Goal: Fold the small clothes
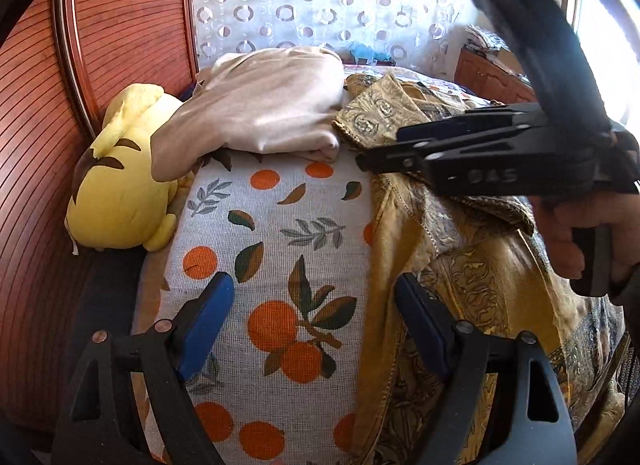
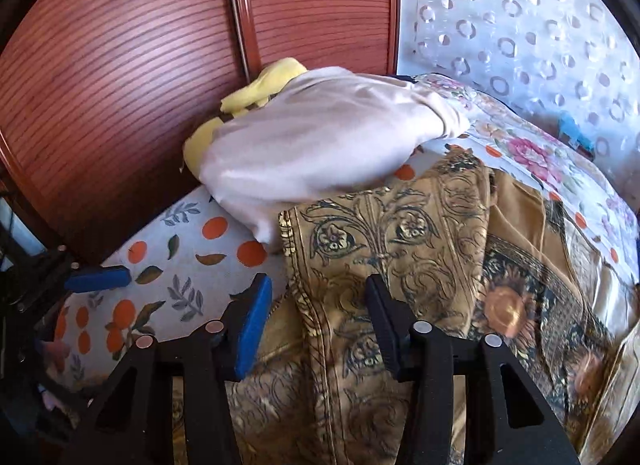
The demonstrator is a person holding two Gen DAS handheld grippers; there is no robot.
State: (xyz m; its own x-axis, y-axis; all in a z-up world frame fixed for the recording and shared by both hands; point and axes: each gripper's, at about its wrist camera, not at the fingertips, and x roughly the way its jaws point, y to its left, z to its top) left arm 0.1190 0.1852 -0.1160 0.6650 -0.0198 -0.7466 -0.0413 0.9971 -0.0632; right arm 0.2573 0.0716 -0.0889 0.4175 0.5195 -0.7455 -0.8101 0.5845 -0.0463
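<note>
Lying rumpled along the right side of the orange-print bedspread (image 1: pixel 276 265), the mustard-gold paisley-printed garment (image 2: pixel 400 265) is straddled by the half-parted right gripper (image 2: pixel 316 325), nearer than the wide-open, empty left gripper (image 1: pixel 316 329).

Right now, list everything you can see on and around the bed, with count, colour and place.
Gold patterned garment: one, gold with dark scrolls, crumpled on the bed's right part.
Pale cloth: one, off-white, heaped at the far end, partly over the toy.
Plush toy: one, yellow with brown marks, far left by the panel.
Orange-print sheet: one, grey with oranges, covering the bed.
Wooden panel: reddish-brown, behind.
Curtain: white, ring-patterned.
Left gripper: open above the sheet.
Right gripper: open over the garment.
</note>
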